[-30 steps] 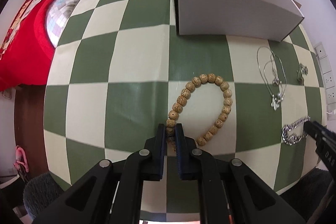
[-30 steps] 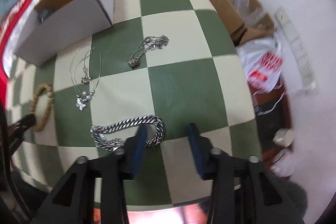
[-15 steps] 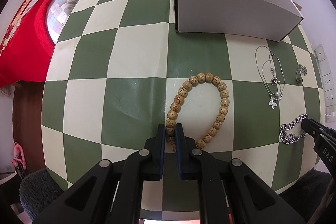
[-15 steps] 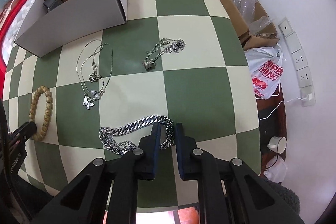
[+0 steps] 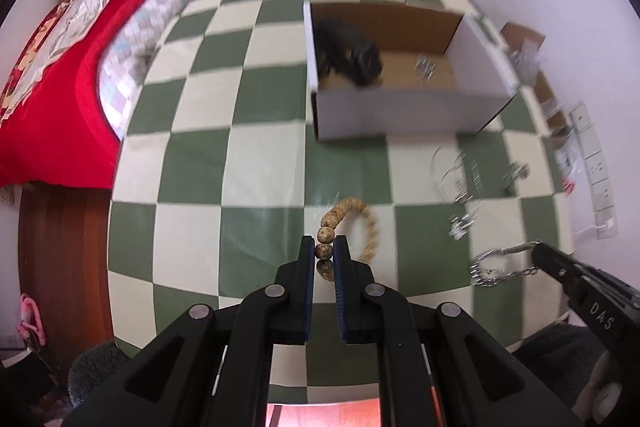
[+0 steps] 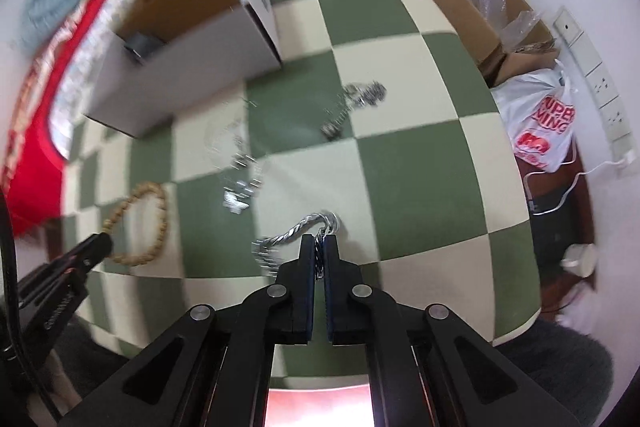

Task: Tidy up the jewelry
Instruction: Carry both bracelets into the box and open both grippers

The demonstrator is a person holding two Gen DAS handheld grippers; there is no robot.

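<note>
My left gripper (image 5: 324, 253) has its jaws clamped on a bead of the wooden bracelet (image 5: 362, 223), and the rest of the loop curves away just past the tips, above the checkered surface (image 5: 240, 155). From the right wrist view the same bracelet (image 6: 140, 223) shows as a full ring hanging off the left jaws at the left edge.

My right gripper (image 6: 319, 251) has its jaws pressed together on the silver chain (image 6: 298, 233); one end sits pinched between the pads while the rest twists out to the left and trails down in a blurred bunch. In the left wrist view that chain (image 5: 502, 263) stretches leftward from the right jaws as a drooping loop.

The box (image 5: 404, 115), white outside and brown inside, stands open on the far part of the surface. Inside it, a dark band (image 5: 352, 53) lies against the left wall, and a small shiny piece (image 5: 426, 67) rests on the floor of the box toward the middle.

Between the box and my jaws, two more pieces lie on the surface: a thin necklace (image 6: 236, 163) with small pendants, and a short silver piece (image 6: 356, 107) to its right. Both are smeared by motion, so I cannot tell their detail. A red bedspread (image 5: 52, 67) lies off to the left.
</note>
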